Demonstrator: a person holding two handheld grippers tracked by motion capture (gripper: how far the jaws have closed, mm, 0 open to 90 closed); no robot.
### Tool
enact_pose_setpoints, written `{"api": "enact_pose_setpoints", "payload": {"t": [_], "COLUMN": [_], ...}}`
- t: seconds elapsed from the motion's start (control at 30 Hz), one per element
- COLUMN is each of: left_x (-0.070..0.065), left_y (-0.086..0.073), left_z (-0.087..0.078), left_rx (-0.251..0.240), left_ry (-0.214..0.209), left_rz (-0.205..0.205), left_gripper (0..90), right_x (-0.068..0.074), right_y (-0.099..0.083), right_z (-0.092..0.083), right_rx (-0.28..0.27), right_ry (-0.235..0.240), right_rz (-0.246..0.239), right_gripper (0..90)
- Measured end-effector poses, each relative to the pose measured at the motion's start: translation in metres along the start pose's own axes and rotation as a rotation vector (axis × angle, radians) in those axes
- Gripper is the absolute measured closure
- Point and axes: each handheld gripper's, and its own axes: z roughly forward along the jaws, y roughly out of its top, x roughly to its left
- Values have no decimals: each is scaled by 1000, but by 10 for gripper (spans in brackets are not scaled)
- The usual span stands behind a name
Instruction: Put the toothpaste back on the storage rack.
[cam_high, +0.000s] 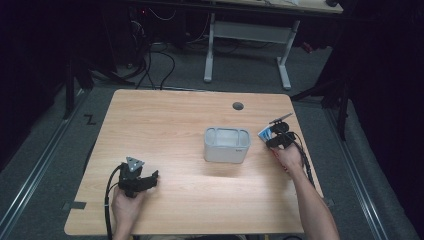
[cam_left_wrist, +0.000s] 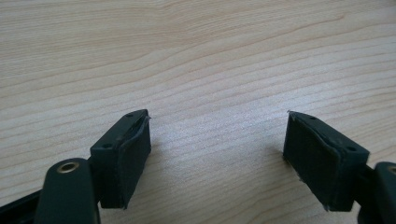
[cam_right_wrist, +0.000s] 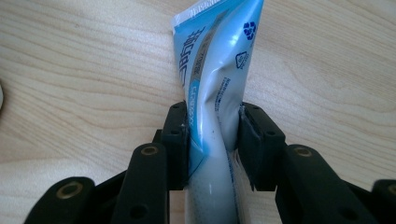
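A blue and white tube (cam_right_wrist: 217, 74) with printed text is squeezed between the black jaws of my right gripper (cam_right_wrist: 214, 135), its flat crimped end pointing away from the camera. In the high view the right gripper (cam_high: 276, 136) holds the tube (cam_high: 265, 133) at the right side of the wooden table, just right of a grey plastic bin (cam_high: 226, 145). My left gripper (cam_high: 148, 178) rests low on the table near its front left, jaws wide apart. In the left gripper view the open left gripper (cam_left_wrist: 217, 144) has nothing but bare wood between its pads (cam_left_wrist: 133, 158).
The wooden table (cam_high: 165, 120) has a round cable hole (cam_high: 238, 106) near its far edge. The grey bin stands about mid-table. Behind the table are a white desk frame (cam_high: 247, 45) and cables on the dark floor.
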Motion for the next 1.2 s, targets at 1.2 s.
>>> {"api": "enact_pose_setpoints", "payload": {"t": [1.2], "left_x": [-1], "left_y": [0], "left_z": [0], "left_rx": [0], "left_ry": [5], "left_rz": [4], "left_gripper": [240], "right_x": [-8], "right_y": [-23], "right_z": [-86], "right_rx": [-202], "right_ry": [109], "right_rz": [-55], "right_gripper": [734]}}
